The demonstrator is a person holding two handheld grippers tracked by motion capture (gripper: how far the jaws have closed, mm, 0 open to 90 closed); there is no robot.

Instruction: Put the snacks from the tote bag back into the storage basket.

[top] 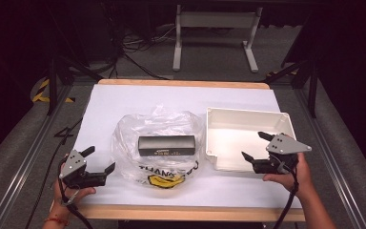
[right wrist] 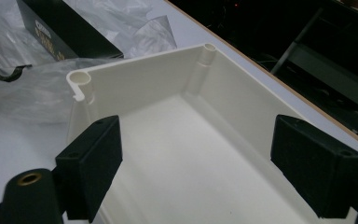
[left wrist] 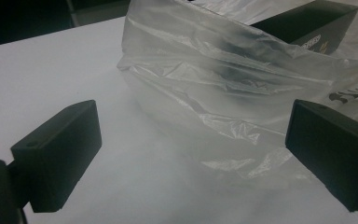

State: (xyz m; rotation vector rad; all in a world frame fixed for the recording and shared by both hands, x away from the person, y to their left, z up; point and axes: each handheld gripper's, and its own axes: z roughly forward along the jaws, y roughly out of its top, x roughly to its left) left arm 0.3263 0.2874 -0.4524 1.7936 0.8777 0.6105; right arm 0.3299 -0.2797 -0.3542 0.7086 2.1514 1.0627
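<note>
While both hands rest at the near edge of the table (top: 124,95), the left gripper (top: 99,160) sits at the near left, held by the person's left hand (top: 69,191), with its two black jaws spread wide and nothing between them. It points to the right, toward the clear plastic bag (top: 159,143), which lies just beside the jaw tips but does not touch them as far as I can see. In the left gripper view, the left gripper (left wrist: 191,149) frames the crumpled side of the plastic bag (left wrist: 223,93), and the bag stands a little beyond the jaws, not inside them.

On top of the bag, or maybe inside it, I cannot tell which, lies a long black box (top: 167,145), at the middle of the table; its end shows in the left gripper view too (left wrist: 317,23). The near part of the bag carries a yellow and black print.

To the right of the bag stands a white plastic tray (top: 219,119), open on top and with nothing in it. The right gripper (top: 257,147), held by the right hand (top: 298,176), hangs over the near right corner of this tray, pointing left. In the right gripper view, the right gripper (right wrist: 196,158) has its jaws also wide apart, holding nothing, and the white tray (right wrist: 135,77) lies below and between them, with the black box (right wrist: 60,28) and the bag (right wrist: 28,88) farther left.
</note>
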